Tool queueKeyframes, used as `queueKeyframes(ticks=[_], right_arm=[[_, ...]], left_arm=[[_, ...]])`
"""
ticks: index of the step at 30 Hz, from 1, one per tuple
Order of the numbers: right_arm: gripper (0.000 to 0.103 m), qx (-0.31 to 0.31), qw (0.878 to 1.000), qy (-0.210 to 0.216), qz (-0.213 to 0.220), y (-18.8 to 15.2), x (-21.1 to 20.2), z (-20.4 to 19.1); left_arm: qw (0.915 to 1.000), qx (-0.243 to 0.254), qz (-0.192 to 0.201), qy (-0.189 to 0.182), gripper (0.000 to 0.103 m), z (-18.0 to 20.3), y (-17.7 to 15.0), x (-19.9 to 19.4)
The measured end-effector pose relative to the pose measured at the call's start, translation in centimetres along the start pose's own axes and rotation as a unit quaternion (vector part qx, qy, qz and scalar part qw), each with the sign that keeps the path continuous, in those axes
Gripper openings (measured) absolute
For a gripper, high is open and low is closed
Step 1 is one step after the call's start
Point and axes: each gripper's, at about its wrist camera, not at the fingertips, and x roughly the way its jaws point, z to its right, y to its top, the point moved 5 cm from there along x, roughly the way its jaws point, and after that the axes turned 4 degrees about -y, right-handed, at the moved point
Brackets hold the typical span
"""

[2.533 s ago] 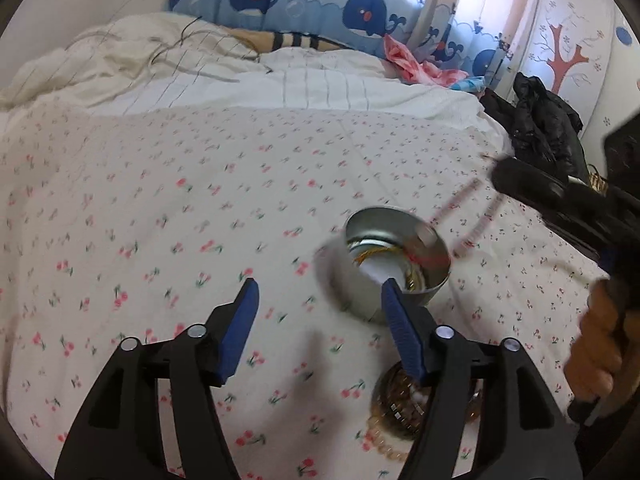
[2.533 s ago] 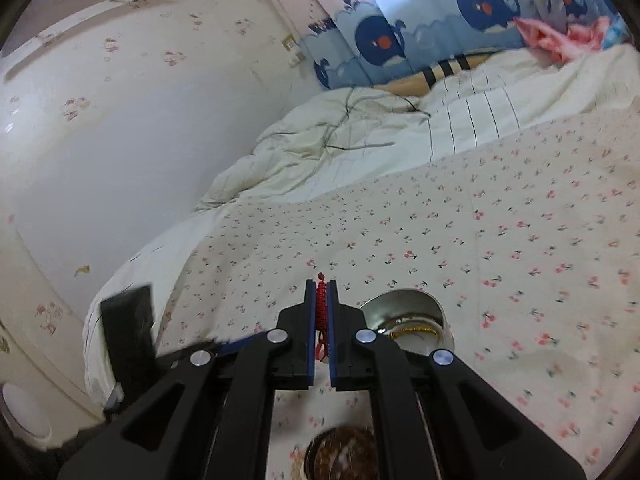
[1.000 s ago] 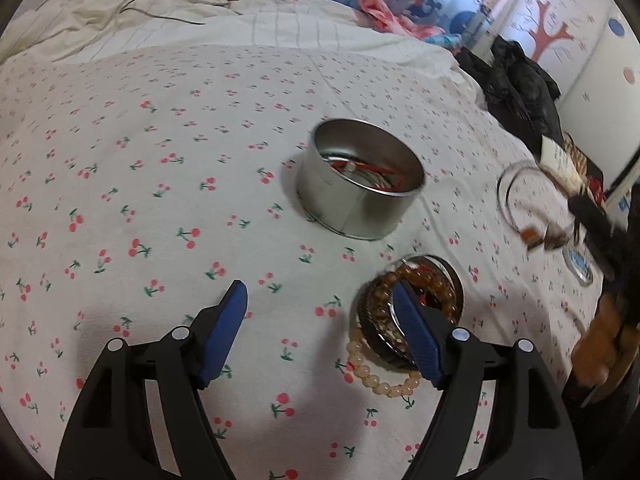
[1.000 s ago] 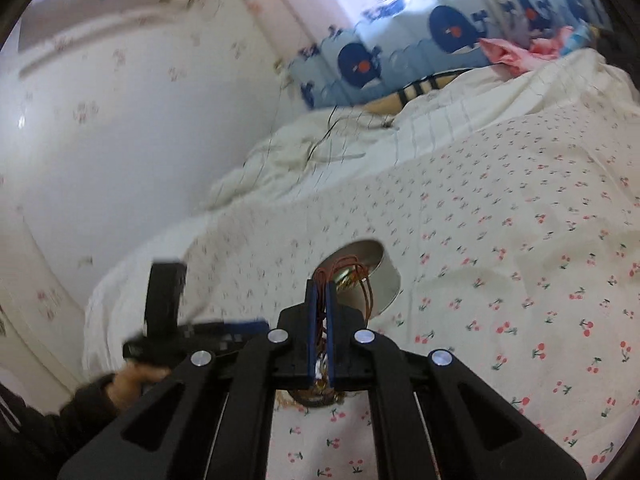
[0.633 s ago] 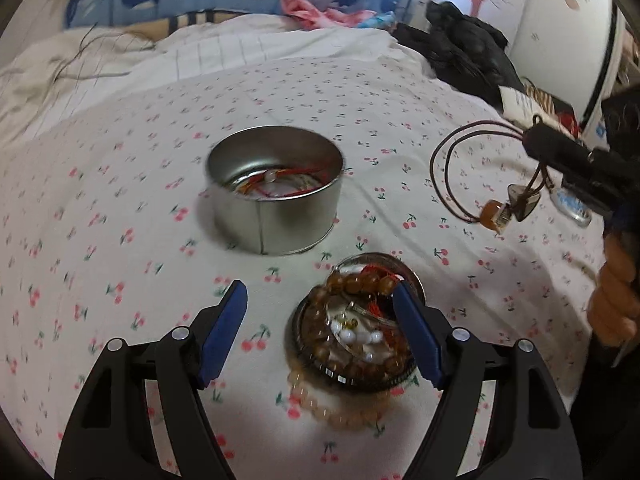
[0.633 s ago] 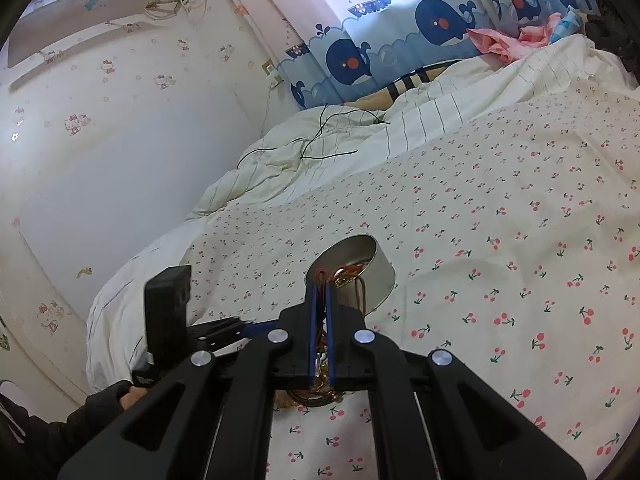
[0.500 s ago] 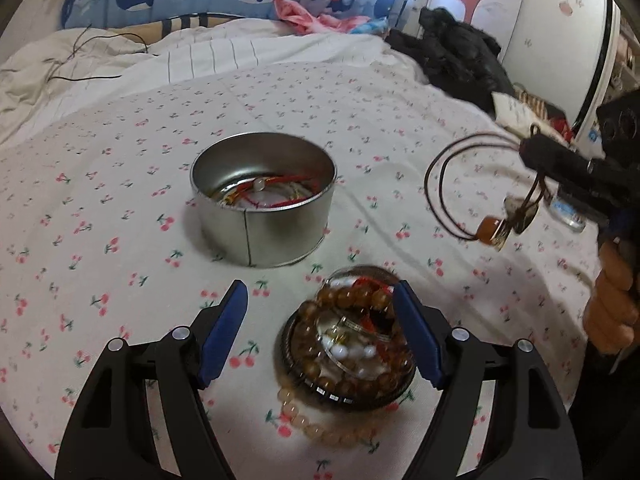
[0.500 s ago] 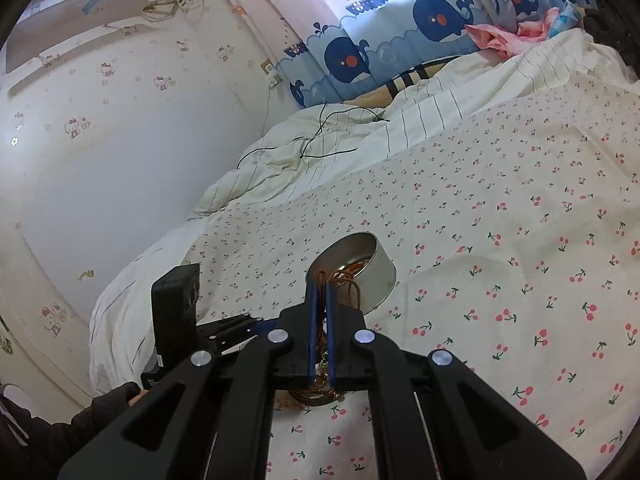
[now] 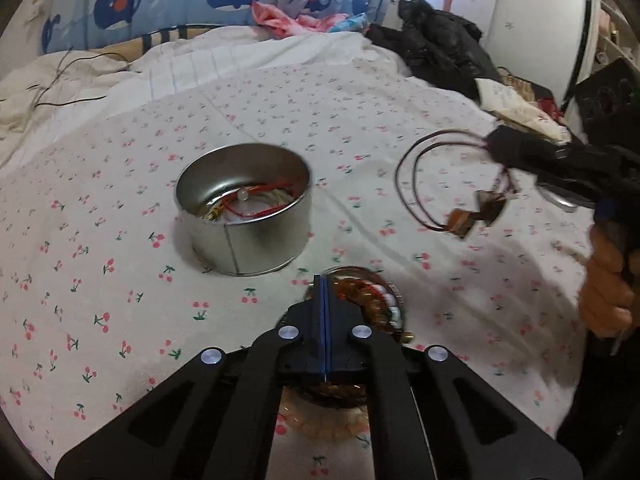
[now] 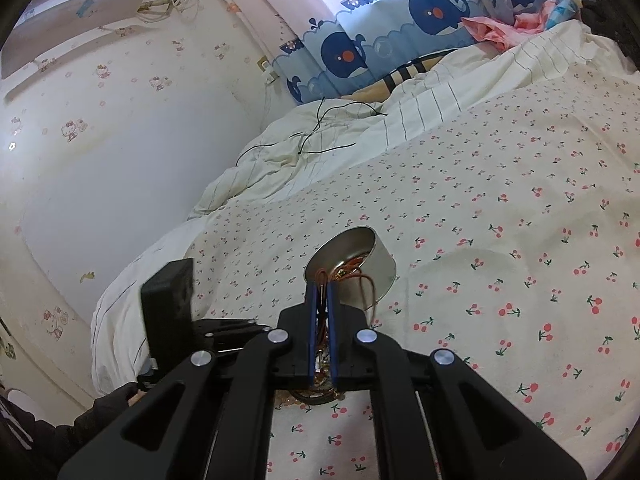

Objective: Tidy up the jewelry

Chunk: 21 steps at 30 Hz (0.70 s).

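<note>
On the bed (image 9: 120, 240), the step in hand looks to be carrying the brown cord necklace (image 9: 436, 184) across to the metal tin (image 9: 244, 208); bring it over the rim and lower the loops inside before letting go. The right gripper (image 10: 321, 300) has its jaws pinched on that cord, pendant dangling clear of the sheet. The left gripper (image 9: 322, 308) has its jaws fully closed on nothing, above the dish of beaded bracelets (image 9: 372, 300).

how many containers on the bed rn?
2: metal tin mid-bed with cords inside; dark round dish of beads nearer, partly behind the left gripper. More may be hidden.
</note>
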Motion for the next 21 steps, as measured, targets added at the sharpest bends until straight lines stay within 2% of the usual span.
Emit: queueKeyframes(ticks=[5, 7, 9, 11, 12, 16, 18, 19, 21], right_arm=[[0.006, -0.002, 1.000, -0.001, -0.002, 0.0, 0.1, 0.0], [0.006, -0.002, 1.000, 0.000, -0.004, -0.1, 0.1, 0.0], [0.007, -0.002, 1.000, -0.001, -0.006, -0.1, 0.2, 0.0], [0.007, -0.001, 1.000, 0.000, -0.008, -0.1, 0.2, 0.0], [0.006, -0.001, 1.000, 0.001, -0.008, -0.2, 0.1, 0.0], [0.007, -0.001, 1.000, 0.002, -0.009, -0.2, 0.2, 0.0], [0.006, 0.000, 1.000, 0.002, -0.010, -0.2, 0.2, 0.0], [0.006, 0.000, 1.000, 0.002, -0.011, -0.2, 0.2, 0.0], [0.006, 0.001, 1.000, 0.002, -0.011, -0.2, 0.2, 0.0]], left_arm=[[0.9999, 0.001, 0.003, -0.014, 0.000, -0.1, 0.3, -1.4], [1.0000, 0.002, -0.001, -0.003, 0.001, -0.4, 0.2, -1.2], [0.9998, -0.010, -0.013, -0.013, 0.010, -0.9, -0.1, -0.6], [0.9999, -0.007, -0.012, 0.004, 0.044, -1.0, -0.2, -0.2], [0.9999, -0.004, -0.009, 0.007, 0.049, -1.0, -0.3, -0.2], [0.9999, 0.004, -0.016, 0.001, 0.048, -0.6, -0.5, 0.3], [0.9997, 0.001, -0.023, -0.007, 0.029, -0.5, -0.6, 0.8], [0.9994, 0.003, -0.033, -0.004, 0.013, -0.5, -0.8, 1.2], [0.9990, 0.020, -0.039, 0.007, 0.011, -0.2, -1.0, 1.4]])
